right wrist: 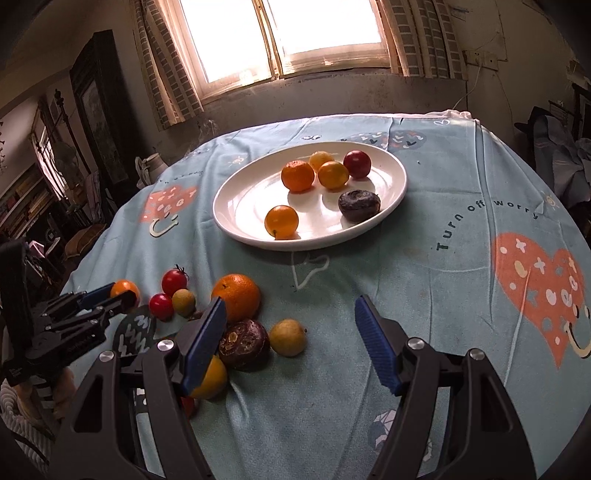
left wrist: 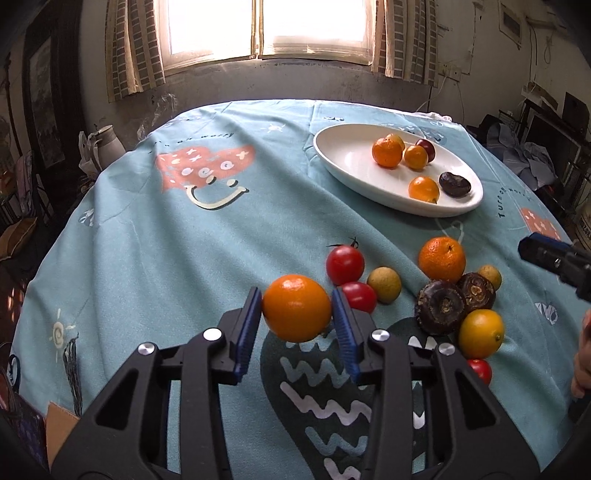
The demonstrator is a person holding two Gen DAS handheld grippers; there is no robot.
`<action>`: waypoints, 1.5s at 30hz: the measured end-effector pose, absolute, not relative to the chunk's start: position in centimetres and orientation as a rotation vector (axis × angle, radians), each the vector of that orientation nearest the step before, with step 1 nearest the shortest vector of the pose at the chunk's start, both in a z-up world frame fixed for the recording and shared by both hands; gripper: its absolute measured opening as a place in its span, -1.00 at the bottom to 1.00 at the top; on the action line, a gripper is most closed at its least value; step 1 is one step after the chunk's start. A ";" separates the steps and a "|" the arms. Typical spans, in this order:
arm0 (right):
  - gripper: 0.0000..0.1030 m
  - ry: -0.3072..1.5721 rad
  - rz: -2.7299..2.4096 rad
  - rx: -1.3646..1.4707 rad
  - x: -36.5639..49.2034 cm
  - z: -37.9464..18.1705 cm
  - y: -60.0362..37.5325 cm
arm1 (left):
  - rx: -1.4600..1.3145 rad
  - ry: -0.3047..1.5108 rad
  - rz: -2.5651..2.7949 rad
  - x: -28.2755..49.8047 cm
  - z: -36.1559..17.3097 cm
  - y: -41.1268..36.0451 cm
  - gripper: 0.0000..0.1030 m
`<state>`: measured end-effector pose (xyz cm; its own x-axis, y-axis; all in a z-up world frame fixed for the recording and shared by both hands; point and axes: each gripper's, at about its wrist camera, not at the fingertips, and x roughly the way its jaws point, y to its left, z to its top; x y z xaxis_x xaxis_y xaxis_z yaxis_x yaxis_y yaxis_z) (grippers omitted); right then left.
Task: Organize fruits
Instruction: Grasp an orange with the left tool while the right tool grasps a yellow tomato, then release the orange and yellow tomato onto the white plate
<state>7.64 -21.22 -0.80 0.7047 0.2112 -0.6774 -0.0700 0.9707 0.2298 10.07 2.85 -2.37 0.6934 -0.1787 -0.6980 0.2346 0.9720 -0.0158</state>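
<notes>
My left gripper [left wrist: 295, 295] is shut on an orange [left wrist: 296, 312], its blue pads pressing both sides just above the blue tablecloth [left wrist: 166, 277]; the right wrist view shows it at the far left [right wrist: 125, 288]. To its right lies a loose pile: a mandarin [left wrist: 441, 258], two cherry tomatoes [left wrist: 344, 264], two dark brown fruits [left wrist: 439, 306] and a yellow-orange fruit [left wrist: 481, 333]. My right gripper [right wrist: 290, 306] is open over bare cloth, its left finger beside a dark brown fruit [right wrist: 243, 343]. The white oval plate [right wrist: 251, 199] holds several fruits.
A yellowish round fruit [right wrist: 287, 337] lies between the right gripper's fingers, nearer the left one. The table's far edge meets a wall under a bright window [left wrist: 258, 26]. A white jug [left wrist: 107, 142] stands off the table's left side. A hand shows at the right edge [left wrist: 583, 354].
</notes>
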 end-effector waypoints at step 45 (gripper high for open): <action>-0.51 0.767 0.155 0.398 16.3 1.8 -24.8 | 0.074 0.784 -0.321 20.9 1.5 -7.8 -0.23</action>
